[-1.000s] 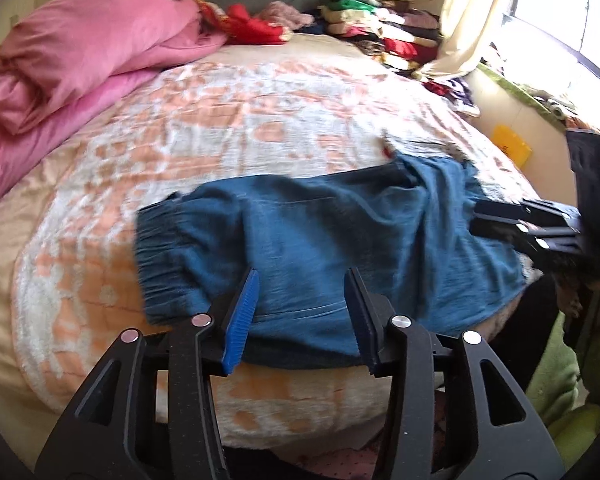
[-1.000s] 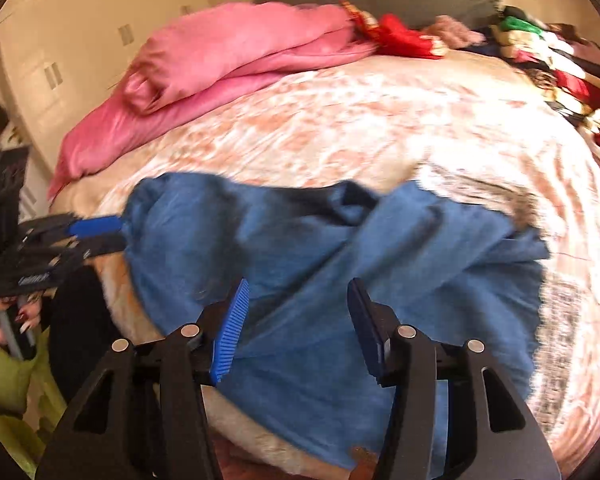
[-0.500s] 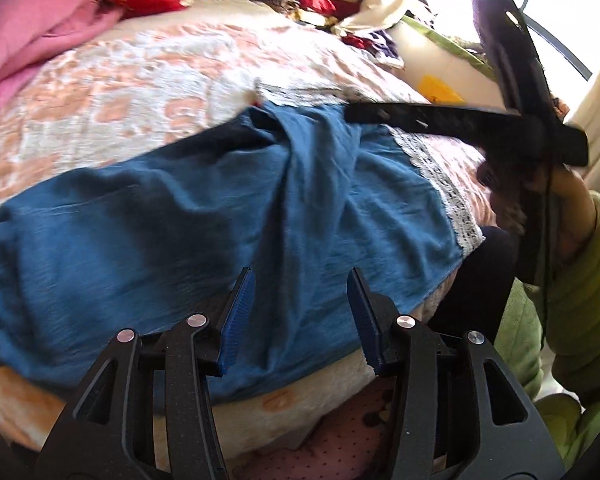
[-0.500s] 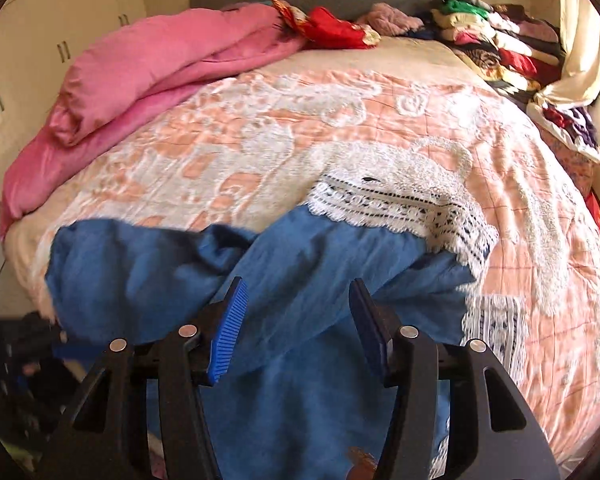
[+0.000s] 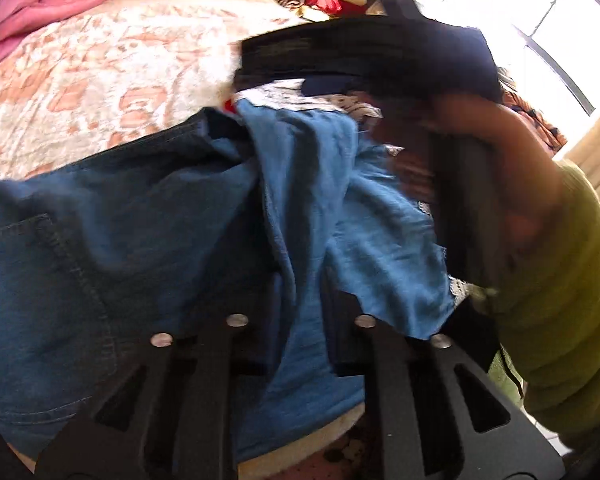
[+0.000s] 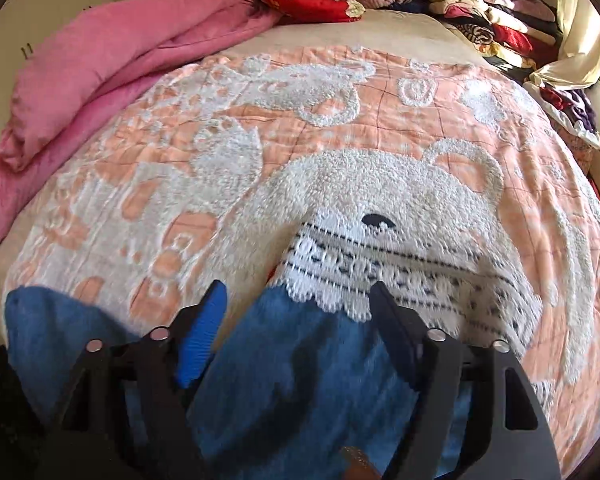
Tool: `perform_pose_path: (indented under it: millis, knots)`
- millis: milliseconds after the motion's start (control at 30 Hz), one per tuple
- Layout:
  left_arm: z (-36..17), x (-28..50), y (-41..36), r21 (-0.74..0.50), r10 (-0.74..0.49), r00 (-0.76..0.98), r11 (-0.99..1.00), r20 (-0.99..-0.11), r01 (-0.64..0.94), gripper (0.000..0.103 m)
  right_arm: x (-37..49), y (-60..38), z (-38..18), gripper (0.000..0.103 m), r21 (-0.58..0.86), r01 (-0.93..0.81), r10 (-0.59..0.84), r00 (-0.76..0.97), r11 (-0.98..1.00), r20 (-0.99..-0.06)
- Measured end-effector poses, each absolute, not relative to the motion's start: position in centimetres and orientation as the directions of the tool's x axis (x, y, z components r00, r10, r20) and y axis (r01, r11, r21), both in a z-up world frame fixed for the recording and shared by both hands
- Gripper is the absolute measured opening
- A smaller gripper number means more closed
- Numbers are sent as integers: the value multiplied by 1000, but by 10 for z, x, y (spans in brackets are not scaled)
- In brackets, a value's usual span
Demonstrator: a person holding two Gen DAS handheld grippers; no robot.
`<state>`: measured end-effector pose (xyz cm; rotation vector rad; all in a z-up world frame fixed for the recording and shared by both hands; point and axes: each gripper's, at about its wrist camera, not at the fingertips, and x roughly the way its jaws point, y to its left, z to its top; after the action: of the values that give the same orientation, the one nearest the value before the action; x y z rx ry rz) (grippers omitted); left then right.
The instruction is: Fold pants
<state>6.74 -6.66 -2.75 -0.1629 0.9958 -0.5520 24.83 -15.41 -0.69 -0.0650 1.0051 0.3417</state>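
Note:
Blue denim pants [image 5: 148, 232] with a white lace hem lie crumpled at the near edge of the bed. In the left wrist view my left gripper [image 5: 300, 304] has denim bunched between its fingers, which hides the pads. My right gripper shows there as a dark blur [image 5: 364, 52] over the lace hem. In the right wrist view my right gripper [image 6: 296, 320] is open, straddling the pants [image 6: 300, 380] right at the lace hem [image 6: 380, 276].
The peach and white bear-pattern bedspread [image 6: 340, 120] covers the bed. A pink duvet [image 6: 120, 60] lies at the far left. Folded clothes [image 6: 492, 20] are stacked at the far right by the window. My green sleeve [image 5: 560, 300] is at the right.
Both grippers moved forward onto the pants. The left one pushed into the denim, which now bunches between its fingers. The right one swung over to the lace hem.

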Motion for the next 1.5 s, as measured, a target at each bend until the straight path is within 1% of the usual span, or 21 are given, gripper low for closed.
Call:
perform_pose_path:
  millis: [200, 233, 267, 300, 333, 367, 400, 533, 800, 867, 900, 1000, 1100, 1200, 1333, 1500]
  knots:
    - [-30, 59, -77, -364, -521, 392, 837, -758, 408, 6, 277, -133, -27, 73, 21, -286, 163, 483, 958, -860]
    - [-31, 58, -78, -361, -520, 390, 837, -760, 411, 6, 279, -132, -30, 67, 6, -282, 148, 485, 959, -862]
    - [-32, 57, -79, -362, -521, 386, 836, -762, 412, 6, 281, -132, -32, 58, -21, -277, 123, 490, 961, -863]
    - [-32, 57, -79, -363, -521, 384, 835, -762, 413, 6, 282, -134, -33, 36, -39, -277, 109, 498, 960, -860]
    - [-32, 57, -79, -360, -518, 385, 837, -764, 412, 6, 282, -137, -32, 27, -25, -285, 126, 499, 958, -858]
    - [-32, 58, -78, -360, -517, 387, 838, -763, 410, 6, 282, -144, -30, 22, 10, -286, 157, 497, 958, -854]
    - [-31, 59, -76, -360, -517, 389, 839, -763, 408, 6, 280, -151, -27, 10, 32, -278, 172, 497, 960, -850]
    - [-30, 60, -73, -349, -504, 397, 847, -767, 400, 6, 264, -185, -5, 9, 87, -241, 209, 547, 967, -810]
    - [-32, 60, -81, -289, -445, 435, 879, -783, 379, 7, 199, -284, 39, 9, 292, -145, 318, 605, 945, -730]
    - [-31, 60, -76, -244, -409, 455, 893, -791, 378, 5, 179, -303, 45, 9, 322, -126, 329, 614, 938, -718]
    - [-29, 59, -75, -227, -399, 464, 895, -791, 383, 0, 167, -312, 48, 9, 331, -117, 329, 620, 936, -713]
    - [-21, 55, -68, -212, -401, 482, 892, -779, 399, 0, 128, -333, 53, 9, 352, -96, 329, 637, 931, -697]
    - [-11, 44, -65, -183, -399, 499, 886, -769, 426, 0, 88, -348, 50, 9, 383, -69, 337, 633, 921, -697]
    - [-4, 33, -68, -154, -403, 506, 873, -762, 463, 0, 58, -359, 36, 9, 409, -25, 339, 606, 912, -720]
    - [-6, 19, -77, -64, -361, 521, 862, -773, 503, 0, 29, -365, 9, 9, 429, 33, 341, 554, 902, -759]
    - [-18, 10, -81, -54, -355, 485, 846, -799, 530, 0, 12, -372, -15, 9, 443, 83, 340, 522, 892, -782]
